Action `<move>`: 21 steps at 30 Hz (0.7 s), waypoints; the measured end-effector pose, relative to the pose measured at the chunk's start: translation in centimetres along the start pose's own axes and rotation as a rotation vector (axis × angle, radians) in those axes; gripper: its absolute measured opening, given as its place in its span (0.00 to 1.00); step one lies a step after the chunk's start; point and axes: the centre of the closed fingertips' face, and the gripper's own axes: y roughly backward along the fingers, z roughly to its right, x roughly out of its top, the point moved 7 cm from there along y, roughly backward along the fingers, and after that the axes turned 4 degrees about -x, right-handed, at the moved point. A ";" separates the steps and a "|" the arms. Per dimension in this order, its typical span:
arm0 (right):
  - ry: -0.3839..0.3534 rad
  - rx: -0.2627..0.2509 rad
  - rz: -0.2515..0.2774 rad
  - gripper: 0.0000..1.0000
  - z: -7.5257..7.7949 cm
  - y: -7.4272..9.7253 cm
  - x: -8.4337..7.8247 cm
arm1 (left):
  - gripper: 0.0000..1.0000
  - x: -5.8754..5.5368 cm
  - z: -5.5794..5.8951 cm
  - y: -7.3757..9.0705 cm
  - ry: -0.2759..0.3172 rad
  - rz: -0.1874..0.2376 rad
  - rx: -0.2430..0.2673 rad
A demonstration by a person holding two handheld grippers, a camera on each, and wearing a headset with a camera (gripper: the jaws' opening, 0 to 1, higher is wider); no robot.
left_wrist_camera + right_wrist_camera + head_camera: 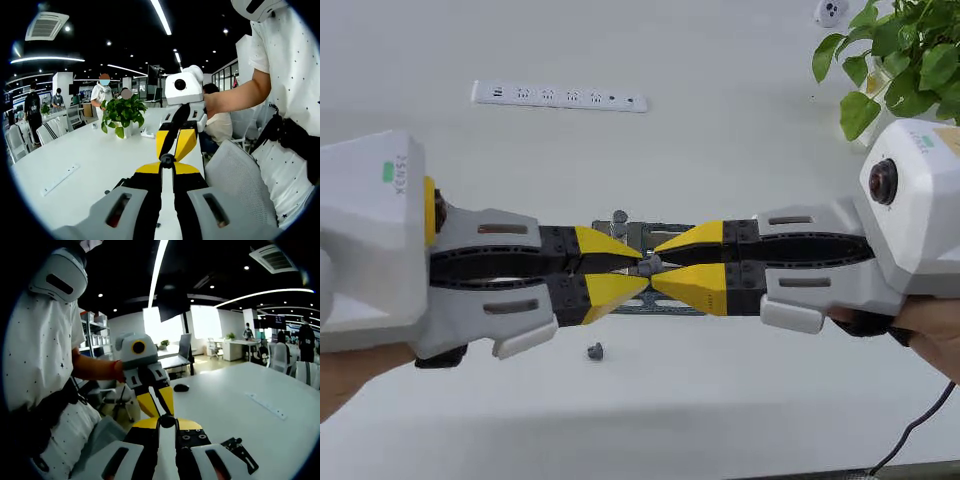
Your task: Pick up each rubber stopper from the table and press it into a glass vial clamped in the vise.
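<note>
Our left gripper (642, 269) and right gripper (657, 266) meet over the vise (632, 232), both jaw pairs pinching one rubber stopper (650, 265). A spare stopper (595, 351) lies toward the table's (720, 120) near edge.

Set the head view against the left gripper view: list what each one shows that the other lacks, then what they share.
Head view adds: the vise beneath the meeting tips and a loose stopper lying on the table nearer the person. Left gripper view adds: background people, ceiling lights, a grey mesh chair and the person's white shirt. Shared: the left hand-held gripper and the right hand-held gripper pinched tip to tip on a held stopper, plus the power strip and the potted plant.
</note>
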 end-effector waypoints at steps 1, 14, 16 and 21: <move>-0.002 0.004 0.003 0.07 0.0 0.0 0.1 | 0.04 0.1 0.0 0.1 0.010 0.008 -0.004; 0.021 0.064 0.024 0.08 -0.6 0.4 1.3 | 0.03 1.1 0.3 1.0 0.103 0.097 -0.079; 0.017 0.068 0.029 0.08 -0.6 0.5 1.3 | 0.03 1.1 0.3 1.0 0.111 0.104 -0.085; -0.001 0.080 0.056 0.08 -0.7 0.7 1.6 | 0.03 1.3 0.3 1.3 0.138 0.138 -0.102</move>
